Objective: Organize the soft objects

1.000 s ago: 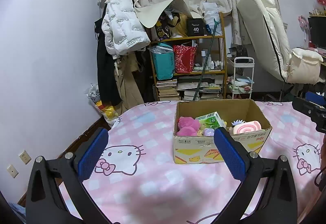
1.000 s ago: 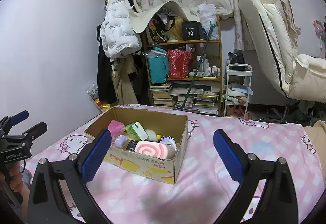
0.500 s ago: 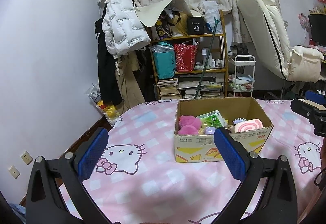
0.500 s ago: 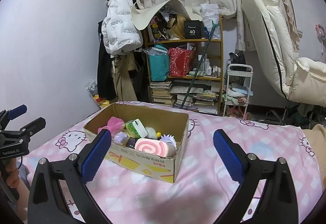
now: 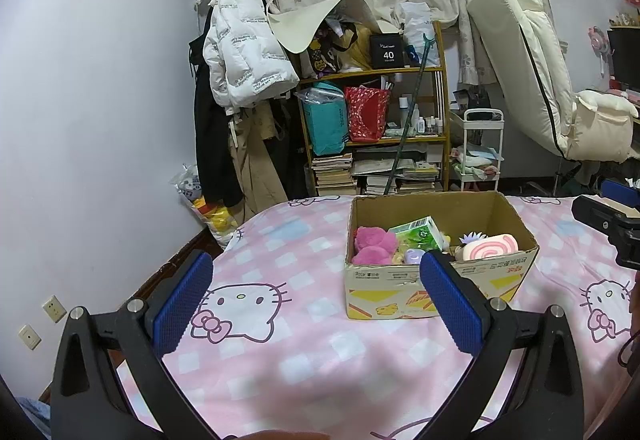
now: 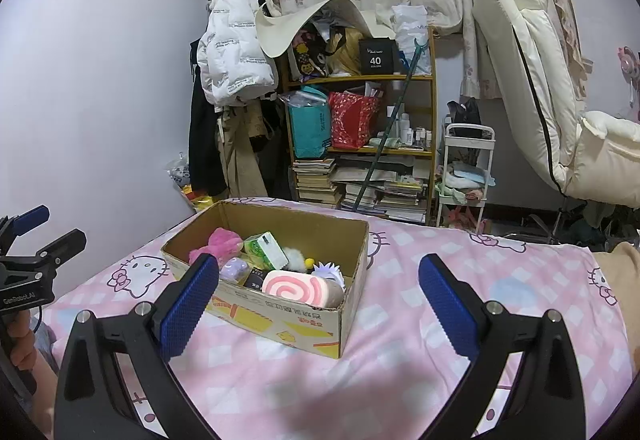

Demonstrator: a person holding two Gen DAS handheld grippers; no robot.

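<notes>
Both grippers empty, fingers spread wide: left gripper (image 5: 316,300) hanging above the pink checked bedspread (image 5: 280,352) short of the cardboard box (image 5: 432,288), right gripper (image 6: 318,298) hovering over the bed with the box's near right corner between its pads. Nothing pinched, nothing touched.

Box sitting on the bed toward the far edge, flaps gone, top open. Inside, 5 things easy to tell apart:

- pink plush toy (image 5: 370,242) at the left end, against the wall
- green carton (image 6: 266,250) leaning near the middle
- small lilac pot (image 6: 234,267) low at the front, partly hidden behind a blue pad
- swirl-patterned roll cushion (image 6: 298,288) lying along the near right wall, highest in the pile
- spiky pale-purple toy (image 6: 328,270) just behind the roll

Likely handling: all light. Plush and roll squashy, giving under the pads, so a deep bite across the middle rather than a nip at an edge or fur tuft. Roll best taken across its short width from above; well exposed, nothing on top. Plush best taken around the body, wall on one side leaving little room for a finger there. Carton stiffer, smooth-faced, possibly slippery; gentle squeeze on the 2 broad faces. Lilac pot small and buried; hard to reach before its neighbours lift out. Box itself light enough to slide on the cloth if nudged.
</notes>
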